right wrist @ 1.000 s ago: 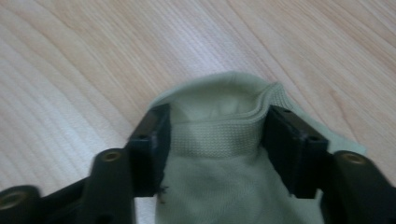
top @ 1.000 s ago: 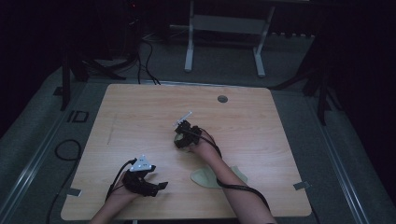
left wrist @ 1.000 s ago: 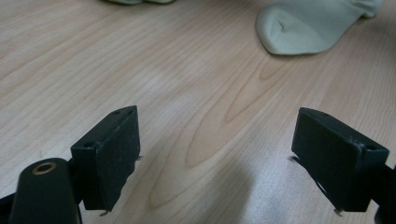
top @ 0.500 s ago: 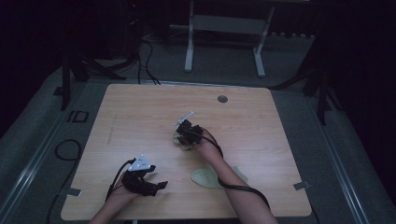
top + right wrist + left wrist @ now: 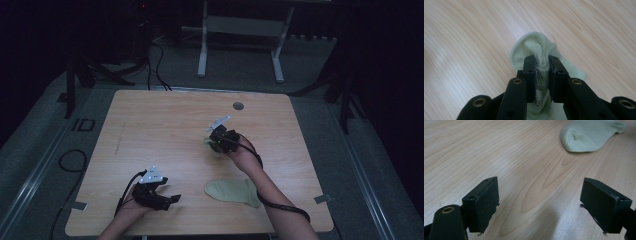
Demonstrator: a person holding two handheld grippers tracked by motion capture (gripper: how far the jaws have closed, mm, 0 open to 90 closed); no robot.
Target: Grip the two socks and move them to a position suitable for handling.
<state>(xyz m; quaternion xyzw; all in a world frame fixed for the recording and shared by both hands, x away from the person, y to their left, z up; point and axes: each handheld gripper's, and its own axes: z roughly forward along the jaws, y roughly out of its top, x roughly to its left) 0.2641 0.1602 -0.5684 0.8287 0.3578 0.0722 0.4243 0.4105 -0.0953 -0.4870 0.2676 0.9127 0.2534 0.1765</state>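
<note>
Two pale green socks are on a wooden table (image 5: 150, 130). One sock (image 5: 233, 191) lies flat near the front edge, also in the left gripper view (image 5: 589, 135). My right gripper (image 5: 215, 142) is at the table's middle; its jaws have just been closing and are now shut on a bunched fold of the other sock (image 5: 531, 47), which hangs slightly off the wood (image 5: 208, 145). In its own view the right gripper (image 5: 542, 75) pinches the ribbed fabric. My left gripper (image 5: 167, 199) rests at the front left, open (image 5: 541, 205), nothing between its fingers (image 5: 484, 200).
A round grommet hole (image 5: 238, 105) sits near the table's far edge. Beyond the table stand a metal frame (image 5: 240, 45) and cables (image 5: 155, 55) on the dark floor. A cable (image 5: 285, 210) trails along the right forearm.
My right gripper has closed on the sock and moved up and to the right with it. The left gripper has stayed where it was.
</note>
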